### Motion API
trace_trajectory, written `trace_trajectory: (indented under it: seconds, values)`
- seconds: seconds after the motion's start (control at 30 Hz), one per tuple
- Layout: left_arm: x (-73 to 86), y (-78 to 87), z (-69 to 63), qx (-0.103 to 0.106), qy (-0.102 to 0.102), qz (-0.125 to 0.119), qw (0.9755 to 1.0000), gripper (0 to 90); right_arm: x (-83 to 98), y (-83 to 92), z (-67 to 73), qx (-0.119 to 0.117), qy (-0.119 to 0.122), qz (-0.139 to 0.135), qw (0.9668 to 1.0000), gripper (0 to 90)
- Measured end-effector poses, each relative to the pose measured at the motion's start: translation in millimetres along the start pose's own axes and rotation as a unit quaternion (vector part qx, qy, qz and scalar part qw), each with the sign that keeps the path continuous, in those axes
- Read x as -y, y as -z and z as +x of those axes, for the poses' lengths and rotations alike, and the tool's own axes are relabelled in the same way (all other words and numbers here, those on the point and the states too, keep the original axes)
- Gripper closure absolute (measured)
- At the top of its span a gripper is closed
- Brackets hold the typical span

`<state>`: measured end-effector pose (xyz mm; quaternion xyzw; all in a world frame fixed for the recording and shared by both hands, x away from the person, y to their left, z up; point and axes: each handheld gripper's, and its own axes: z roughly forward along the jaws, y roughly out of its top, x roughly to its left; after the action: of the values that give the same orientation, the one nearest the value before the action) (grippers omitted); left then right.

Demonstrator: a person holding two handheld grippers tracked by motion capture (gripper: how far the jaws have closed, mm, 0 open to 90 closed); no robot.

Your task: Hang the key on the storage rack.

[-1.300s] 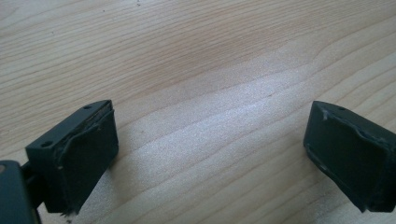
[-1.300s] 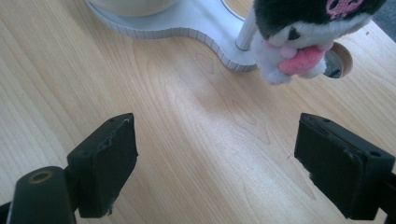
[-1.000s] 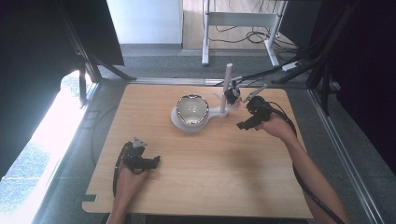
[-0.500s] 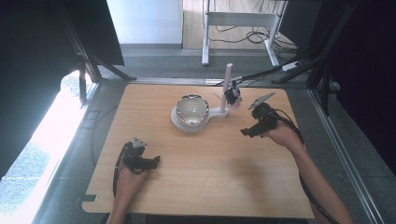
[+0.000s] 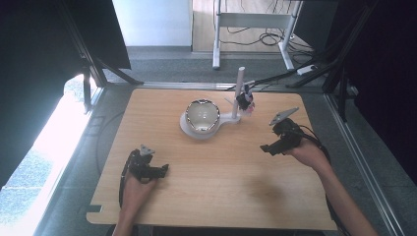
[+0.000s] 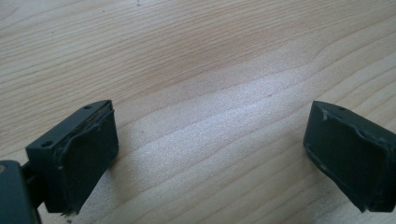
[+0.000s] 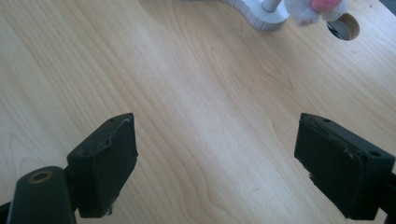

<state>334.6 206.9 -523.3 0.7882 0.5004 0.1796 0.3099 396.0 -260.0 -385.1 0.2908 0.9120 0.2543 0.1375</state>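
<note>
A shiny metal bowl (image 5: pixel 202 115) sits in a white stand (image 5: pixel 189 129) at the far middle of the wooden worktop (image 5: pixel 221 172), an upright post (image 5: pixel 238 93) beside it. It looks rigid, light and slippery, likely best held by its rim. The left gripper (image 5: pixel 162 169) and right gripper (image 5: pixel 266 147) rest wide open and empty, well apart from it.

- Looks like a lab / test rig, not a home.
- Bare wooden table (image 5: pixel 216 187) w/ black curtains (image 5: pixel 34 59) both sides.
- Cables (image 5: pixel 255 37) on floor, metal frame (image 5: pixel 251 22) behind.
</note>
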Motion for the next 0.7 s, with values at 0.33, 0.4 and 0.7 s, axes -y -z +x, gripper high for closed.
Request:
trace_trajectory:
  seconds: [0.33, 0.4, 0.7]
  values:
    - [0.0, 0.2, -0.1, 0.001, 0.001, 0.002, 1.0, 3.1, 22.0, 12.1, 13.7, 0.006, 0.004, -0.006, 1.0, 12.6]
    - [0.0, 0.3, 0.0, 0.001, 0.0, 0.002, 1.0, 3.1, 26.7, 13.0, 15.5, 0.006, 0.002, -0.008, 0.9999, 11.7]
    - [0.1, 0.2, -0.2, 0.0, 0.001, 0.001, 1.0, 3.1, 46.2, 9.9, 22.7, 0.012, -0.011, -0.013, 0.9998, 5.4]
